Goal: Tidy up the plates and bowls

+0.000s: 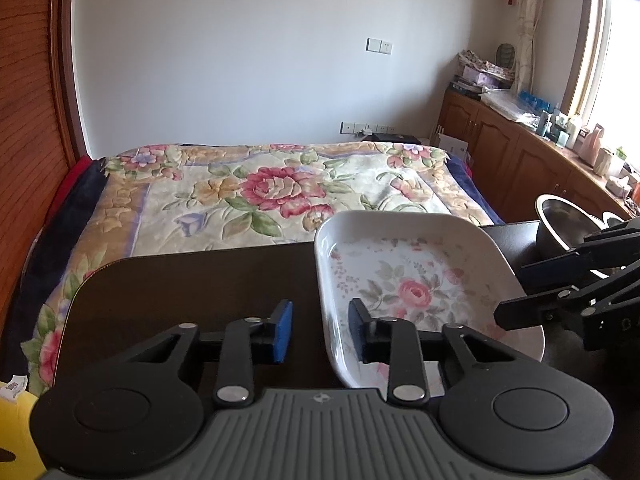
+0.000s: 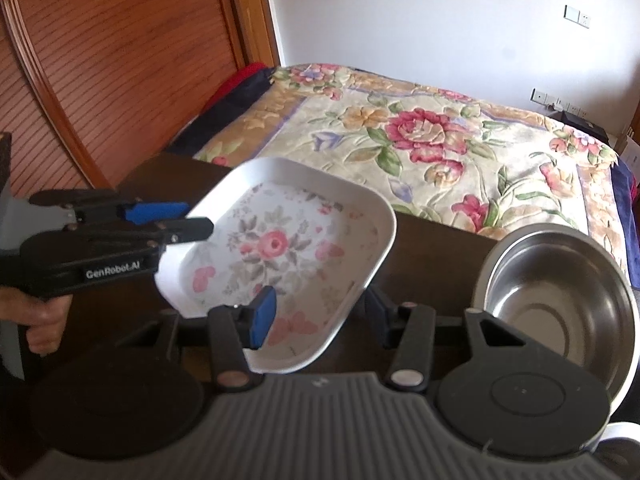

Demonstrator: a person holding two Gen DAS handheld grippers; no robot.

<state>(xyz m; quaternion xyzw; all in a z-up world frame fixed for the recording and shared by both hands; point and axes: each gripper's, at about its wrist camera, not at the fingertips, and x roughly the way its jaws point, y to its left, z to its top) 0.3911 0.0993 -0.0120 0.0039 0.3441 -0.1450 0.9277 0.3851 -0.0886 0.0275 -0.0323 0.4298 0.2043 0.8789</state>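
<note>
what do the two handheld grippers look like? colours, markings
Both match: the left gripper and right gripper have black linkage arms with silver rivets, blue finger pads, round black discs and a grey ribbed base. The left's body reads "GenRobot.AI" in white. No cables visible.

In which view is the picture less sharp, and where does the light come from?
Right wrist view: softer; the floral dish and the left gripper look slightly blurred, and the steel bowl shows pale glare. Left wrist view: sharper; daylight enters from the window at right, which is overexposed. Both views: fisheye bending curves the wooden door edge.
</note>
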